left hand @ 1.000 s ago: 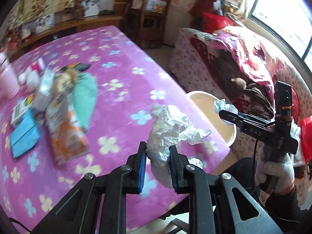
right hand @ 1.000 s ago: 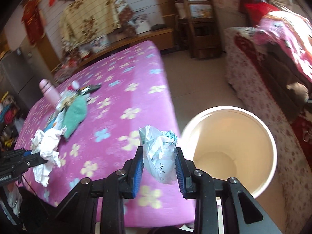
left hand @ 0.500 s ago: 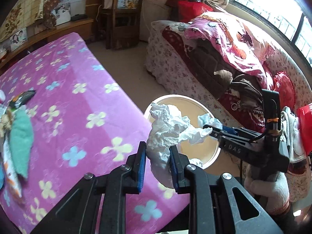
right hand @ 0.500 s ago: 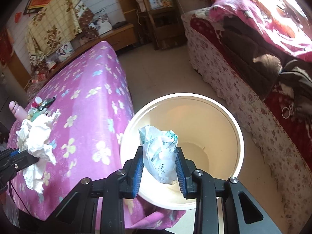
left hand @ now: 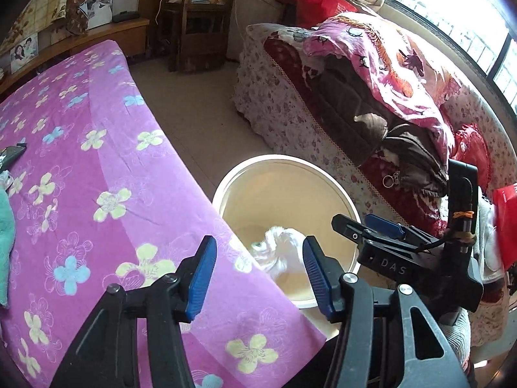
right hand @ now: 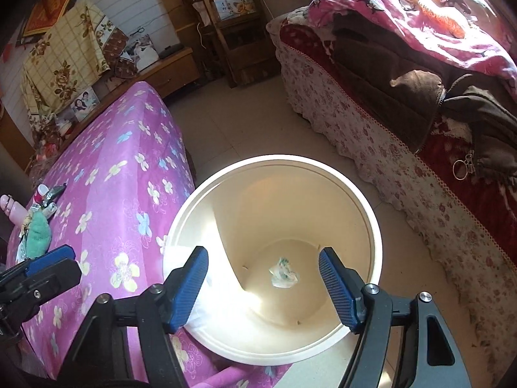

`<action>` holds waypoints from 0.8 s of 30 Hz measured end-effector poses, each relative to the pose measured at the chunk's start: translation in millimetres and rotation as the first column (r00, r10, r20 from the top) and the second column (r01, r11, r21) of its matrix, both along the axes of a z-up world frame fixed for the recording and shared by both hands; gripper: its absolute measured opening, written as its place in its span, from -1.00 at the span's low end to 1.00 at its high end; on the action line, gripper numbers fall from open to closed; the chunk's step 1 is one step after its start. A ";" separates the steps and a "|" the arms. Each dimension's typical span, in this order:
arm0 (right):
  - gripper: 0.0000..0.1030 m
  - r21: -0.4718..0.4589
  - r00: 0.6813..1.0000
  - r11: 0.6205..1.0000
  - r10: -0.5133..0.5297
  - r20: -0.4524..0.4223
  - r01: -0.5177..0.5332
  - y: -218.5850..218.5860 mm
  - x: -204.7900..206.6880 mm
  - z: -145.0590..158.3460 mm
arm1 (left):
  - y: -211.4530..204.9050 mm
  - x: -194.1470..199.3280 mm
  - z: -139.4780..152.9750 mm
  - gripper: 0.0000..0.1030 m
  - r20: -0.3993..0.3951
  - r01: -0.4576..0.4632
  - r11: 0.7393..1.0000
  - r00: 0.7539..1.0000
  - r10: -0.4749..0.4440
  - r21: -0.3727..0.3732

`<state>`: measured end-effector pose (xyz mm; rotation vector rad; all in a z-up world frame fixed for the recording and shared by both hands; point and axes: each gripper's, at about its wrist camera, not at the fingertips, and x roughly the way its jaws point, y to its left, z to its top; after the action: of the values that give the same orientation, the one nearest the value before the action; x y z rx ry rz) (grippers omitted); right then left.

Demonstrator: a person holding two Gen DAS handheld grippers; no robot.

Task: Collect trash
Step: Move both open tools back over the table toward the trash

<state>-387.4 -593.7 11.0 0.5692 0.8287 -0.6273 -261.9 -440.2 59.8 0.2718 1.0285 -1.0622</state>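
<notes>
A cluttered room: a bed under a purple flowered sheet (left hand: 97, 168) fills the left of both views, a floral sofa (right hand: 404, 148) heaped with clothes runs down the right, and a cream bin (right hand: 200, 200) stands on the tiled floor between them, at lower centre.

The left gripper (left hand: 257, 273) has just been opening; its blue pads stand apart and nothing is pressed between them. Beyond the gap, the white tissue (left hand: 281, 252) shows blurred, apparently falling inside the bin's near wall. The right gripper (right hand: 263, 286) has likewise just spread its jaws and holds nothing; its crumpled wrapper (right hand: 284, 276) lies on the bin floor, seen through the gap at lower centre. In the right view a pale smear at the bin's lower-left rim, beside the left pad, is probably that tissue.

Further out, at the far left of the right view, the remaining clutter (right hand: 38, 226) sits on the sheet: a teal cloth, small packets, a pink bottle.

Risks, as I judge them: the tissue drops close to the rim next to the bed's edge, so it could catch on the lip or slide out onto the sheet or floor. The two grippers hang near each other over the bin; swinging back toward the bed together could knock them together or nudge the light bin.
</notes>
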 end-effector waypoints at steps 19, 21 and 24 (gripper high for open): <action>0.44 -0.073 0.994 0.992 0.102 0.025 -0.100 58.1 25.9 36.2 | 62.7 7.1 22.4 0.10 0.184 -0.130 0.991 0.975 0.125 0.014; 0.44 -0.075 0.992 0.990 0.121 0.029 -0.119 67.9 31.9 40.3 | 73.8 10.3 26.0 0.11 0.193 -0.149 0.989 0.970 0.145 0.009; 0.44 -0.080 0.987 0.985 0.158 0.032 -0.155 84.8 43.3 45.5 | 91.5 17.0 31.3 0.16 0.202 -0.182 0.983 0.963 0.179 -0.003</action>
<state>-344.1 -508.9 56.5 0.4400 0.8016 -0.5007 -244.9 -348.7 91.1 0.2868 0.8617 -0.8432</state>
